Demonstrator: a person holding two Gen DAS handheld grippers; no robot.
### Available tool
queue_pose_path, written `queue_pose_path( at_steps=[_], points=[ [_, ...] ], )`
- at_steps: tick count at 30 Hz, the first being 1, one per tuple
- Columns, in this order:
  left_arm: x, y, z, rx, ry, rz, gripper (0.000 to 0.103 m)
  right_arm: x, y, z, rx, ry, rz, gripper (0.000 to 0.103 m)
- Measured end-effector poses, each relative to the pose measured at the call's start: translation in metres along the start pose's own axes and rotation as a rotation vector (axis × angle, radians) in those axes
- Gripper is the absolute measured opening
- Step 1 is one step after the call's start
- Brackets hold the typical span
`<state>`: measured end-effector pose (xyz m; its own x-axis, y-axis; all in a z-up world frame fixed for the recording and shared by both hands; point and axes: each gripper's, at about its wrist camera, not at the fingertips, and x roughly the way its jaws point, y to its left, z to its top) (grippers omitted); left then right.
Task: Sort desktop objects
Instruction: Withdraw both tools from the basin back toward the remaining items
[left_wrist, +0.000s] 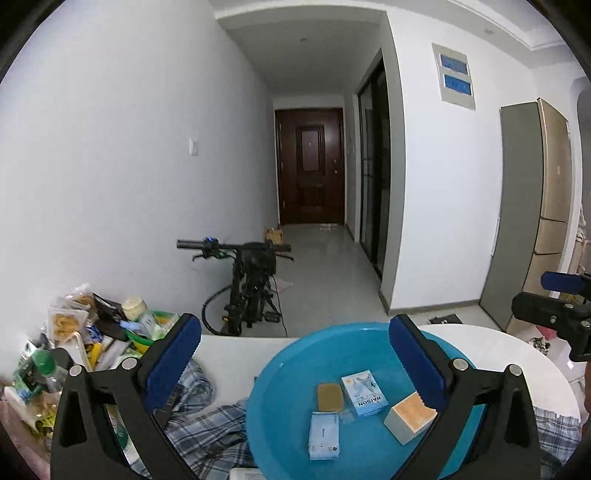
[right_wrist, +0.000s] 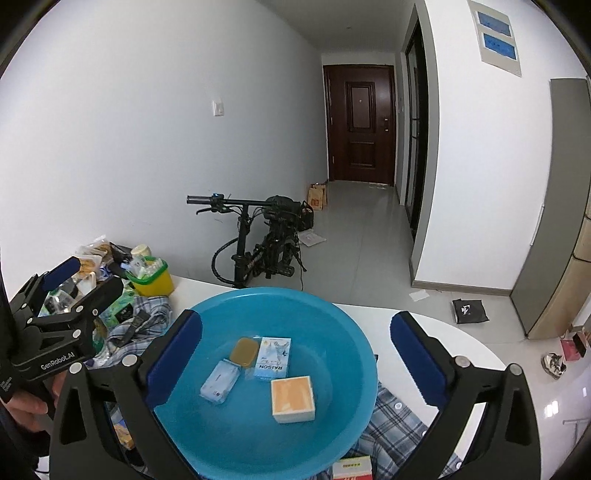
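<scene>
While four items lie in blue basin (right_wrist: 343, 332), both my grippers, left gripper (left_wrist: 295, 354) and right gripper (right_wrist: 297, 354), spread wide, empty; clutter pile (left_wrist: 92, 332) beside basin unsorted.

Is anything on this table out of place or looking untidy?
Yes. A plaid cloth lies crumpled under the blue basin, and a pile of packets is heaped at the table's left end. The four items inside the basin lie flat, apparently undamaged.

A black folding bike (right_wrist: 258, 236) leans by the white wall, handlebars out. Down the hallway, a dark brown door (right_wrist: 360, 122) stands closed. Paper bag (right_wrist: 317, 195) beside it, a black packet (right_wrist: 469, 311) on the grey floor, possibly a fridge (left_wrist: 535, 214) far right.
</scene>
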<state>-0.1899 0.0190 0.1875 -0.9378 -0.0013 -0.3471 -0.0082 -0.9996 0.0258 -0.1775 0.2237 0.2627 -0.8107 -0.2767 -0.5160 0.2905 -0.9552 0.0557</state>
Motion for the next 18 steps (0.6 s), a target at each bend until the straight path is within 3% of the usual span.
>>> queue_pose_path(
  at_steps=[13,18],
  points=[
    [-0.081,-0.006,-0.005,0.034,-0.114,0.003,0.103,-0.078,0.011,-0.022,-0.027,-0.128,-0.041,0.102],
    [-0.108,-0.007,-0.010,0.040,-0.105,0.002,0.103,-0.106,0.023,-0.029,-0.058,-0.162,-0.039,0.102]
  ],
)
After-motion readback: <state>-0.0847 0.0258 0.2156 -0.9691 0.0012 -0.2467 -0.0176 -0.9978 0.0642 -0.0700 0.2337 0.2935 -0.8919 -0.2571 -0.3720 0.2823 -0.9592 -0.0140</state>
